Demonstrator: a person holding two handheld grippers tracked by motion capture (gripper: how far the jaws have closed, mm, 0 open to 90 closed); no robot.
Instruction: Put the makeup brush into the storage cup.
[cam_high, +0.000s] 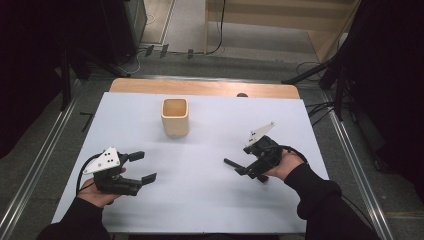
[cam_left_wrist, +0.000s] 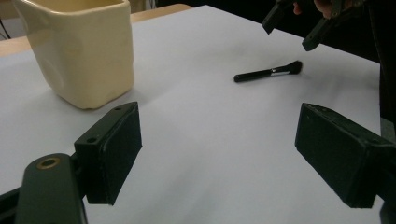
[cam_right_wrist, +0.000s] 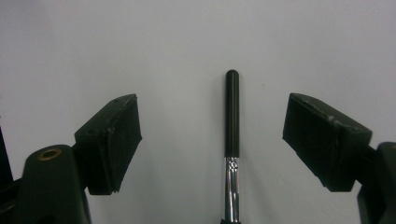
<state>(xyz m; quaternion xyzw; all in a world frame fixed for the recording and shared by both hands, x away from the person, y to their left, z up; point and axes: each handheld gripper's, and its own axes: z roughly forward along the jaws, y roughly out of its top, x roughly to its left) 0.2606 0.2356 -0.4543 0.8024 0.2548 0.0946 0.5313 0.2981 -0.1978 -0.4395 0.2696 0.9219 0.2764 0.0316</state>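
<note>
A black-handled makeup brush (cam_right_wrist: 231, 140) lay flat on the white surface (cam_high: 200, 200), right of centre in the high view. The right hand-held gripper (cam_right_wrist: 212, 140) hung over it, jaws wide apart on either side of the handle, gripping nothing. At lower left, the left hand-held gripper (cam_high: 141, 166) was also wide open and empty. A cream ceramic cup (cam_high: 175, 117) stood upright toward the upper middle.

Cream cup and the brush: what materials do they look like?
Cream cup: probably glazed ceramic, given its soft sheen, thick wall and slightly dented, uneven sides; moulded plastic is possible. Makeup brush: smooth black handle, plastic or lacquered wood, with a bright mirror-like ferrule, likely metal.
</note>
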